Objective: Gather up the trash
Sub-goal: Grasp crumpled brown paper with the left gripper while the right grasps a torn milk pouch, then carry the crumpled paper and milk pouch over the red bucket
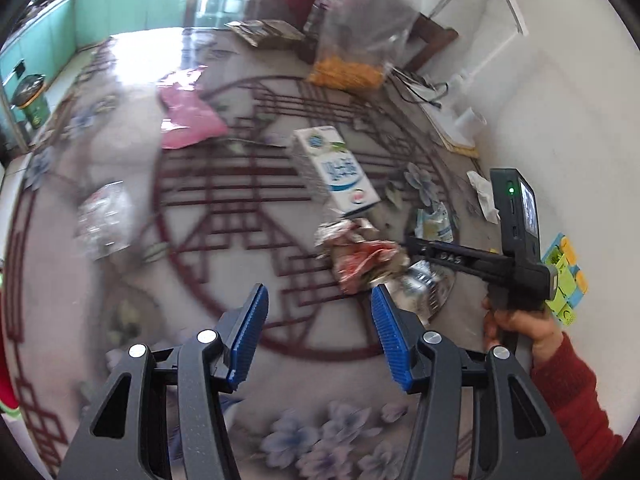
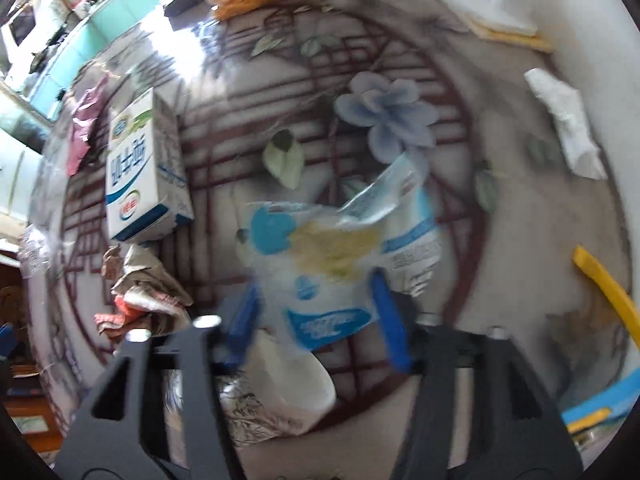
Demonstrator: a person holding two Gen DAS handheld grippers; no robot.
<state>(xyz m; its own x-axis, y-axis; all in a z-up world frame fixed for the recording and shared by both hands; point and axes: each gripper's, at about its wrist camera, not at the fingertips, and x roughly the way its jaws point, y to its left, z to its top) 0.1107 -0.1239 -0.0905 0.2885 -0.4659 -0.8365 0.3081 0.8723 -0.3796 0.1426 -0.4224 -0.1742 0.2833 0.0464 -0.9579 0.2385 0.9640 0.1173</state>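
The right gripper (image 2: 314, 316) straddles a crumpled blue-and-white plastic packet (image 2: 340, 248), grip unclear; the left gripper (image 1: 320, 332) hangs spread over the patterned floor (image 1: 224, 216).

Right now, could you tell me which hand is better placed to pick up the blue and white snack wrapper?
Right. The right gripper already straddles the snack wrapper, which lies between its blue fingers. The left gripper stands open over bare patterned floor, with nothing between its fingers.

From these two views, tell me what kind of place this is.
Probably a lived-in home, maybe by the kitchen. A patterned floor strewn with litter such as a milk carton, teal cabinets along the far wall and a wooden table leg suggest it.
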